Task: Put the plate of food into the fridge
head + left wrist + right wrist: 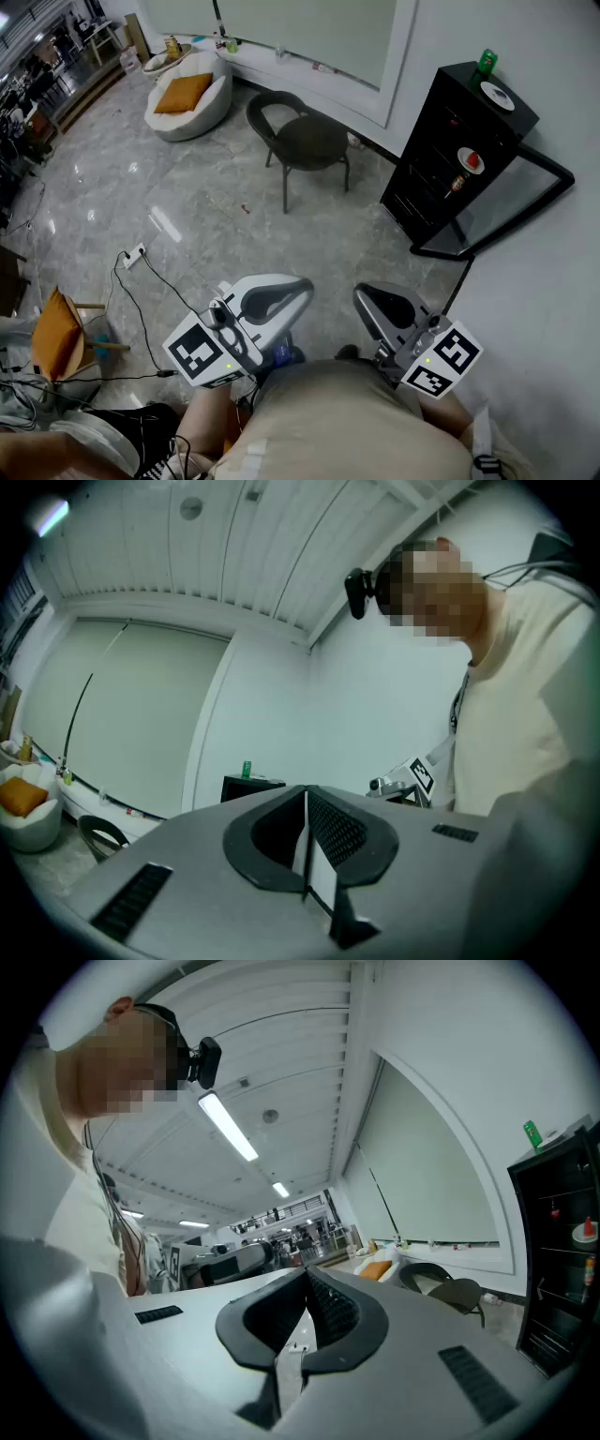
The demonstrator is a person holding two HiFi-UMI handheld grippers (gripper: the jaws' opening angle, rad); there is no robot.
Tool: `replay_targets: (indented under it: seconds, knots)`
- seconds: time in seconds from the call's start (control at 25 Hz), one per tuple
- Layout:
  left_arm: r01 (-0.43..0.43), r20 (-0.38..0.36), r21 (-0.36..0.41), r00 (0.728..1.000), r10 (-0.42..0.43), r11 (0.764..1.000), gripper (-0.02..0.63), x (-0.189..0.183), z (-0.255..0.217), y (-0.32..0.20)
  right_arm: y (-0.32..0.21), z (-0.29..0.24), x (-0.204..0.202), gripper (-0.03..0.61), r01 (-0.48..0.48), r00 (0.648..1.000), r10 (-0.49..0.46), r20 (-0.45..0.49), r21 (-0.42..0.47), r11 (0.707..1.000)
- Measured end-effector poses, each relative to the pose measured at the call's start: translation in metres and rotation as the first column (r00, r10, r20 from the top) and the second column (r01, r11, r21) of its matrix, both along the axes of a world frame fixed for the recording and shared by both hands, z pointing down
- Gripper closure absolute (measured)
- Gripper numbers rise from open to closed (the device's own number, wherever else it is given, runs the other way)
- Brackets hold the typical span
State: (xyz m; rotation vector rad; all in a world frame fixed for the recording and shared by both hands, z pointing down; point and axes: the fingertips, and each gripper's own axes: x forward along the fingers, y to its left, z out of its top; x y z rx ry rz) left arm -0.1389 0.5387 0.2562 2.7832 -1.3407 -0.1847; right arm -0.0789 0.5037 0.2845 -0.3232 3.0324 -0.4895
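The black fridge (450,159) stands against the right wall with its glass door (511,211) swung open. A plate of red food (471,160) rests on a shelf inside it. On top of the fridge are another plate (497,95) and a green bottle (486,61). My left gripper (302,286) and right gripper (361,296) are held close to the person's body, well short of the fridge, both shut and empty. The left gripper view shows shut jaws (306,794) and the fridge (251,784) far off. In the right gripper view the jaws (307,1279) are shut and the fridge (562,1241) is at the right edge.
A dark round chair (305,141) stands on the marble floor left of the fridge. A white round sofa with an orange cushion (187,94) is at the back left. A power strip with cables (134,256) and a wooden chair with an orange seat (56,333) are at the left.
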Motion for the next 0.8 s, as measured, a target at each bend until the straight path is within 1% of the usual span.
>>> replay_targets:
  seconds: [0.2,0.36,0.44,0.6,0.72,0.8]
  knots:
    - [-0.014,-0.017,0.008,1.000,0.014,1.000,0.595,0.010,-0.002,-0.010,-0.006,0.004,0.013,0.558,-0.027,0.999,0.027,-0.017,-0.012,1.000]
    - [-0.038,-0.022,-0.026,0.999,0.038,0.999,0.595,0.021,0.005,-0.016,-0.014,0.009,0.024,0.558,-0.050,0.998,0.048,-0.030,-0.038,0.998]
    - [-0.042,-0.034,-0.030,0.999,0.041,0.999,0.595,0.025,0.004,-0.019,-0.017,0.007,0.026,0.558,-0.051,0.999,0.051,-0.020,-0.034,0.998]
    - [-0.012,-0.058,-0.006,0.998,0.011,1.000,0.595,0.028,-0.004,-0.021,-0.017,0.007,0.025,0.558,-0.022,1.000,0.022,-0.013,0.022,1.000]
    - [0.019,-0.041,0.010,0.999,-0.018,1.000,0.595,0.032,-0.009,-0.022,-0.018,0.004,0.027,0.558,0.001,1.000,-0.001,-0.005,0.046,0.999]
    - [0.029,-0.026,0.002,0.999,-0.029,1.000,0.595,0.038,-0.009,-0.024,-0.019,0.001,0.034,0.558,0.012,1.000,-0.011,-0.004,0.042,0.999]
